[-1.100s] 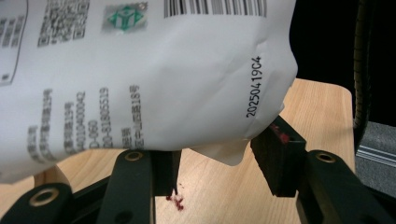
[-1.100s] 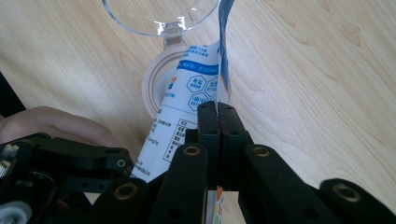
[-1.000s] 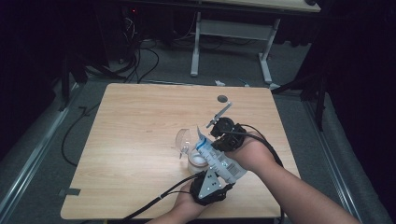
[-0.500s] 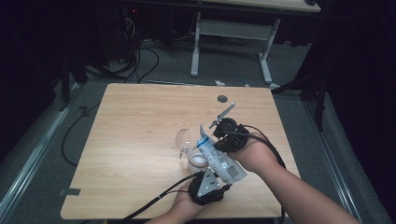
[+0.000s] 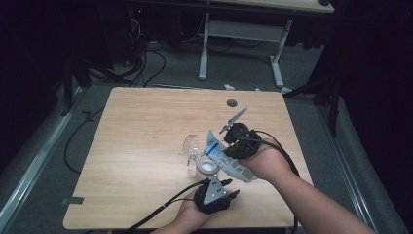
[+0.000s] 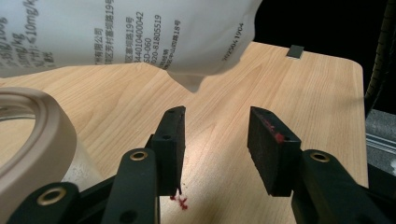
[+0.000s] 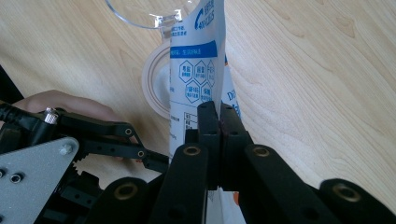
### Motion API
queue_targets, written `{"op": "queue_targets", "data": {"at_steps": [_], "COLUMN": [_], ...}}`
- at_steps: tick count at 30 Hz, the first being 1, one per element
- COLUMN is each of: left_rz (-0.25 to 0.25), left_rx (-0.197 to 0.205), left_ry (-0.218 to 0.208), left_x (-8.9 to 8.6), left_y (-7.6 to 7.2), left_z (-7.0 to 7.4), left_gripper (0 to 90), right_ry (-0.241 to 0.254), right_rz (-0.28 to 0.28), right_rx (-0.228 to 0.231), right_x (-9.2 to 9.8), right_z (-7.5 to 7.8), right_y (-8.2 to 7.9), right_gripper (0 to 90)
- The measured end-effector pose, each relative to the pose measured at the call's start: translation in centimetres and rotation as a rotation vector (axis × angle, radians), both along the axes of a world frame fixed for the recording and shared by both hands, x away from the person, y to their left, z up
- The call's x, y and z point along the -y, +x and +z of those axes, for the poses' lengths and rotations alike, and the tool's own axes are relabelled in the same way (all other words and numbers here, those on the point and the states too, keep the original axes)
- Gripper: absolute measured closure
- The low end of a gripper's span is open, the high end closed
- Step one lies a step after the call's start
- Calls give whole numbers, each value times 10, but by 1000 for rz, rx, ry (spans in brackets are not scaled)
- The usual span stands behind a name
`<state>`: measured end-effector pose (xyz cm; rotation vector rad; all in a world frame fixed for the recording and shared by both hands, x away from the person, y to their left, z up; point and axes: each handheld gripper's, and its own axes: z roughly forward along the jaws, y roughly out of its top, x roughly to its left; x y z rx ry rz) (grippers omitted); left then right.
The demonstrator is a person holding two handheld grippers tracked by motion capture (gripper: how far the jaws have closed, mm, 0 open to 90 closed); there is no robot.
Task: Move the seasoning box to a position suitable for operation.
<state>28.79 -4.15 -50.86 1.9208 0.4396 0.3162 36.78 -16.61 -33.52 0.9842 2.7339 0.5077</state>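
Note:
My right gripper [image 5: 228, 152] [image 7: 219, 122] is shut on a white pouch with blue print [image 5: 217, 151] [image 7: 198, 70] and holds it tilted. The pouch's corner [image 6: 196, 84] hangs over a small white jar with a cream rim [image 5: 206, 168] [image 7: 156, 79] [image 6: 42, 121]. A clear lid [image 5: 191, 145] [image 7: 144, 16] lies just beyond the jar. Near the table's front edge my left gripper [image 5: 217, 181] [image 6: 215, 126] sits beside the jar. Its jaws have just been closing a little, and they stand apart with only bare tabletop between them.
The wooden table [image 5: 146, 122] has a round hole [image 5: 232, 103] near its far edge. Small red specks [image 6: 180, 200] mark the wood by my left jaws. Cables trail off the front edge and across the dark floor. A second table's legs stand behind.
The pouch and my right gripper have barely shifted. The left gripper has crept slightly at the front edge by the jar.

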Motion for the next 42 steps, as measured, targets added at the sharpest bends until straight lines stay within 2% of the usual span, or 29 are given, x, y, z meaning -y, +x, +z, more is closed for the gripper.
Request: {"op": "queue_targets", "data": {"at_steps": [14,21,25,29,38,42], "left_rz": [2,-2,-1,11,80,130], "left_rx": [-1,-6,1,29,13,42], "left_ry": [-6,3,8,19,23,46], "left_x": [-11,-25,-41,-58,-116,-141], "left_y": [-1,-3,-4,-4,10,15], "left_z": [-1,-1,-2,-2,4,3], "left_gripper": [545,493,475,470,438,438], "right_ry": [13,25,30,30,34,39], "right_rz": [-3,-3,-5,-7,-14,-19], "right_rx": [-11,-12,-14,-14,-21,-26], "right_x": [2,3,3,4,9,11], "right_z": [-6,-8,-9,-10,-15,-15], "right_y": [-1,-2,-3,-4,-5,-5], "right_gripper": [900,900,900,900,900,900]}}
